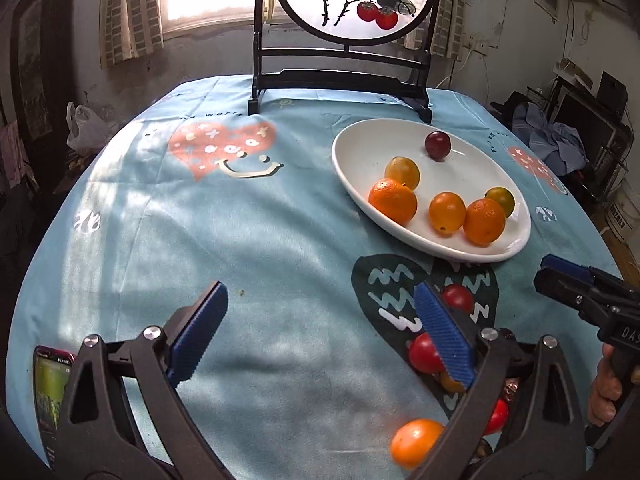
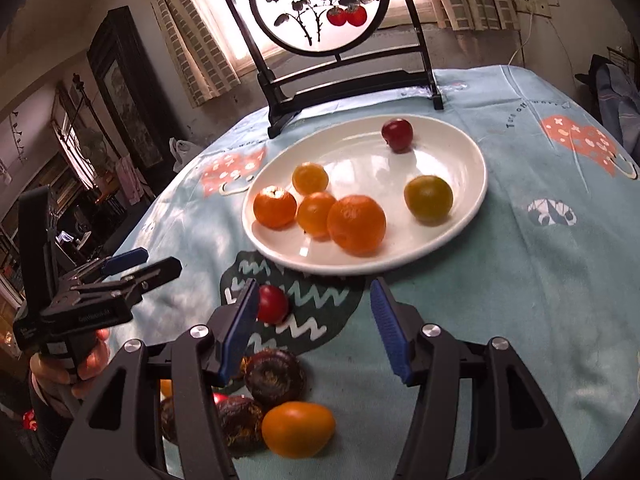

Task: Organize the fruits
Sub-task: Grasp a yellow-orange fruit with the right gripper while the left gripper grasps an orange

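Note:
A white oval plate holds several fruits: oranges, yellow ones and a dark red one. Loose fruits lie on the cloth near me: red ones, an orange one and dark brown ones. My left gripper is open and empty above the bare cloth; it also shows in the right wrist view. My right gripper is open and empty above the loose fruits, just in front of the plate.
A black stand with a round painted screen stands at the table's far edge. A phone lies at the near left. The blue cloth covers the round table.

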Demonstrator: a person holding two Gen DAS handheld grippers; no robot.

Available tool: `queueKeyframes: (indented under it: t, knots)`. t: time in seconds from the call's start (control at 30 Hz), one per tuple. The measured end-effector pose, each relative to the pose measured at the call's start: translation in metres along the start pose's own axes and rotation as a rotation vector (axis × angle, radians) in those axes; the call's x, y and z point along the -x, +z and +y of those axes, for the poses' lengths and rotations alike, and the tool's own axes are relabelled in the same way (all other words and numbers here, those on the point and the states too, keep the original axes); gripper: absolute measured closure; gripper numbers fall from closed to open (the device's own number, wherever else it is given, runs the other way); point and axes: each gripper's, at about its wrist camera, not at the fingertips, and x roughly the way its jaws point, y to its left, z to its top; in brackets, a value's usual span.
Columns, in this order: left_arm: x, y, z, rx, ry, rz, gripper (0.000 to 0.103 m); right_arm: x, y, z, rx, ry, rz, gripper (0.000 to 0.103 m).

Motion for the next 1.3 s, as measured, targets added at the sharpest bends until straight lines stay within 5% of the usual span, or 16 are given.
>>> queueKeyframes:
  t: [0.4,0.7,0.9,1.2,1.3]
  knots:
    - [0.012,-0.021,0.018,0.019,0.012,-0.003,0.007,0.011,-0.035,-0.014,-0.042,0.189,0.16,0.045]
    - [0.016,-0.025,0.01,-0.027,0.028,-0.017,0.006,0.005,-0.044,-0.008,-0.016,0.183,0.227,0.045]
    - [0.017,-0.027,0.006,-0.05,0.019,-0.013,0.007,0.003,-0.048,-0.015,-0.042,0.186,0.252,0.06]
    - [0.023,-0.048,-0.004,-0.213,-0.211,0.056,0.009,0.01,-0.045,-0.034,-0.123,0.176,0.206,0.06]
    - [0.023,-0.053,-0.006,-0.226,-0.281,0.082,0.022,0.01,-0.044,-0.033,-0.118,0.172,0.209,0.06]
